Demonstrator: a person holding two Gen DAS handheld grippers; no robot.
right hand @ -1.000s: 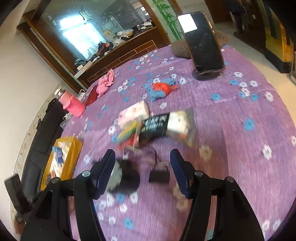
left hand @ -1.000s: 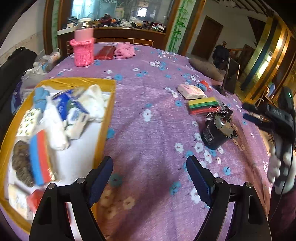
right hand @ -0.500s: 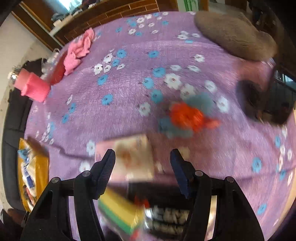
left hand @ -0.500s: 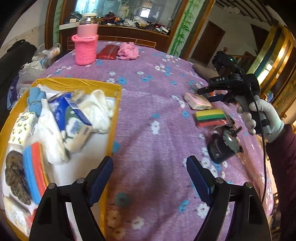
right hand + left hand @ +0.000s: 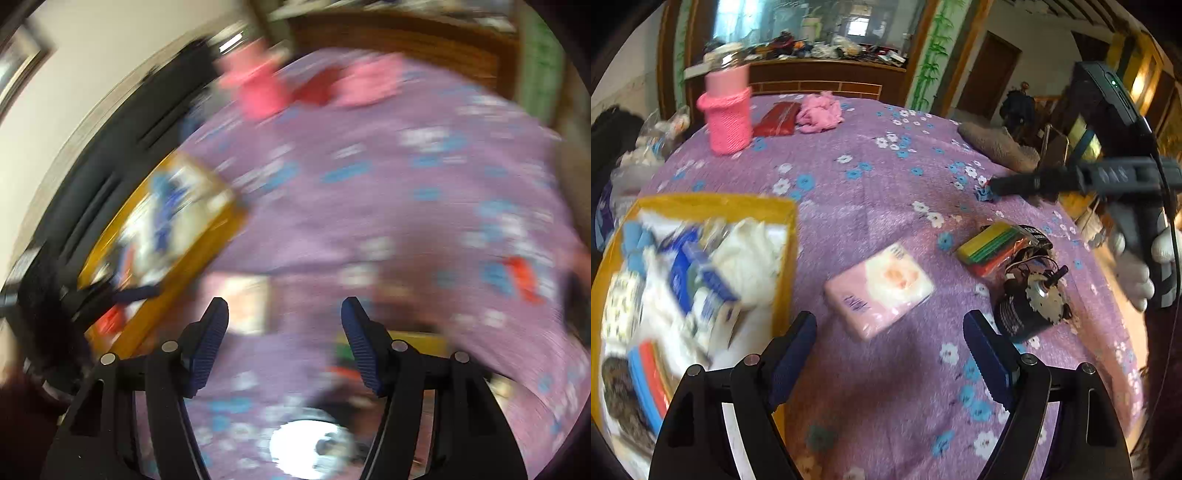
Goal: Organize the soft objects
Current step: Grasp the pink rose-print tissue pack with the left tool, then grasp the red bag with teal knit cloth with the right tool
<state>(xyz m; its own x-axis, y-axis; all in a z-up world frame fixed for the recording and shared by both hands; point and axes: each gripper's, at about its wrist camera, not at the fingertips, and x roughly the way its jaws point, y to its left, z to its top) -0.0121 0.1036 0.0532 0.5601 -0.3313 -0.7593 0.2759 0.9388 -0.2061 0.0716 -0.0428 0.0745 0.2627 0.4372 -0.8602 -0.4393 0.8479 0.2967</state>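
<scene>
The yellow tray at the left of the bench holds tissue packs, cloths and sponges. The left hand-held gripper hovers above the purple cloth with its jaws apart and nothing between them. Just beyond it lies the pink tissue pack, flat on the cloth beside the tray. To its right rest the coloured sponge pack and a black motor, touching. The right hand-held gripper has just been opening; its jaws are spread and appear empty, though that view is heavily blurred.
</scene>
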